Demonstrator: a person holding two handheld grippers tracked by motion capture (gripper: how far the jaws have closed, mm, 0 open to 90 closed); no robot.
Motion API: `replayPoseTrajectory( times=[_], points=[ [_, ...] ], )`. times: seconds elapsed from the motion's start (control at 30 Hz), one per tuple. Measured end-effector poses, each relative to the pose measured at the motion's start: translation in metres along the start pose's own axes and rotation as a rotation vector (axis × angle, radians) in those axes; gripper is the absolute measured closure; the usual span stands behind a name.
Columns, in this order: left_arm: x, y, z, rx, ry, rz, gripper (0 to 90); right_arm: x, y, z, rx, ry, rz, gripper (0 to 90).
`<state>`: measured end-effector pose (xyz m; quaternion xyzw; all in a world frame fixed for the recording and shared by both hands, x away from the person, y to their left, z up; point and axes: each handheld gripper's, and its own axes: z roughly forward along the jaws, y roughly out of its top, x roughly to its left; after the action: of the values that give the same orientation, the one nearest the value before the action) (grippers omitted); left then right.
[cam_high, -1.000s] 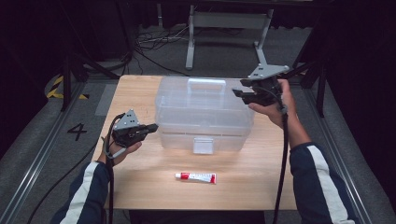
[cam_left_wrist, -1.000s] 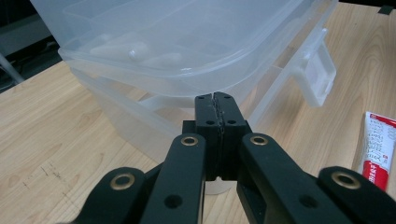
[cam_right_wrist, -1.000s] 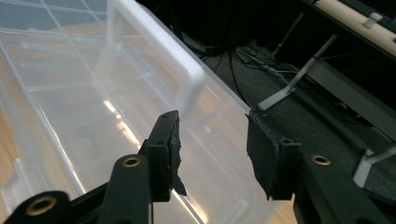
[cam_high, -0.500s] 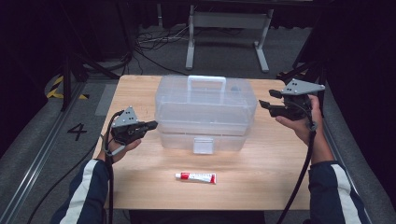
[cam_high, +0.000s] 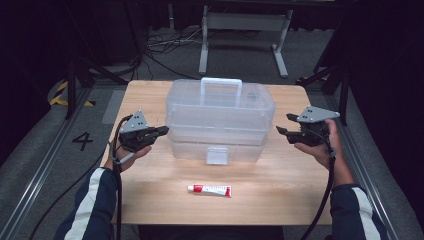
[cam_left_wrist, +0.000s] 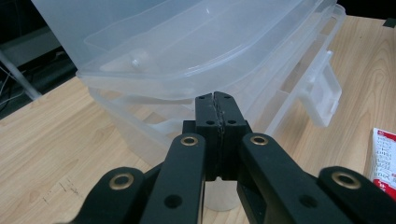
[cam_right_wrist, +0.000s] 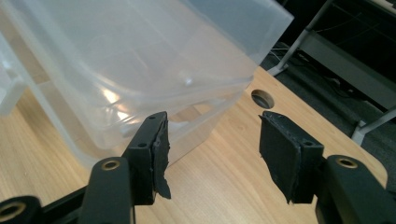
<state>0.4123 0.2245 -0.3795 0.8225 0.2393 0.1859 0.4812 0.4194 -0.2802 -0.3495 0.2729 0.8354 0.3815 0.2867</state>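
The left tongs (cam_high: 161, 132) are shut tight with nothing in them, just beside the left end of the clear plastic box (cam_high: 220, 117). The box sits in the middle of the wooden desk (cam_high: 280, 190). The right tongs (cam_high: 285, 125) have just been opening, empty, near the box's right end.

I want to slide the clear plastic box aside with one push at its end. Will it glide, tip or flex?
The clear plastic box looks empty, so it is probably light and should glide on the smooth wooden table. It is wide and low, so tipping seems unlikely. Its thin, see-through walls may flex a little, and a push high on the lid could shift the lid first.
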Motion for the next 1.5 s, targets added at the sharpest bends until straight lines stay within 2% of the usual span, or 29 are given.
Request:
replayPoseTrajectory(
  times=[0.13, 0.2, 0.27, 0.43, 0.7, 1.03, 1.23, 1.3, 1.43, 1.5],
  points=[
    [0.0, 0.003, 0.002, 0.001, 0.001, 0.004, 89.8, 0.009, -0.006, 0.005, -0.032, 0.043, -0.024, 41.9],
    [0.0, 0.004, 0.002, -0.002, 0.0, 0.005, 89.8, 0.012, -0.006, 0.01, -0.026, 0.019, -0.033, 42.3],
    [0.001, 0.005, 0.002, -0.001, -0.002, 0.009, 89.8, 0.013, -0.006, 0.013, -0.052, 0.024, -0.024, 43.3],
    [0.0, 0.005, 0.004, 0.001, -0.008, 0.008, 89.6, 0.014, -0.007, 0.016, -0.077, 0.005, -0.016, 46.0],
    [-0.001, 0.006, 0.004, -0.008, -0.011, 0.007, 88.1, 0.02, -0.006, 0.017, -0.107, -0.022, -0.036, 51.5],
    [-0.007, 0.005, 0.0, -0.019, -0.034, 0.012, 83.0, 0.024, -0.011, 0.019, -0.196, -0.063, -0.041, 56.4],
    [-0.013, -0.001, 0.003, 0.025, -0.044, 0.031, 76.8, 0.026, -0.011, 0.019, -0.245, -0.085, -0.022, 63.0],
    [-0.016, -0.003, 0.004, 0.034, -0.061, 0.033, 73.1, 0.028, -0.01, 0.021, -0.261, -0.107, -0.023, 64.9],
    [-0.019, -0.004, 0.007, 0.045, -0.078, 0.041, 70.6, 0.029, -0.01, 0.022, -0.269, -0.121, -0.019, 65.8],
    [-0.022, -0.005, 0.012, 0.066, -0.091, 0.052, 68.8, 0.03, -0.009, 0.024, -0.278, -0.138, -0.011, 66.8]
  ],
)
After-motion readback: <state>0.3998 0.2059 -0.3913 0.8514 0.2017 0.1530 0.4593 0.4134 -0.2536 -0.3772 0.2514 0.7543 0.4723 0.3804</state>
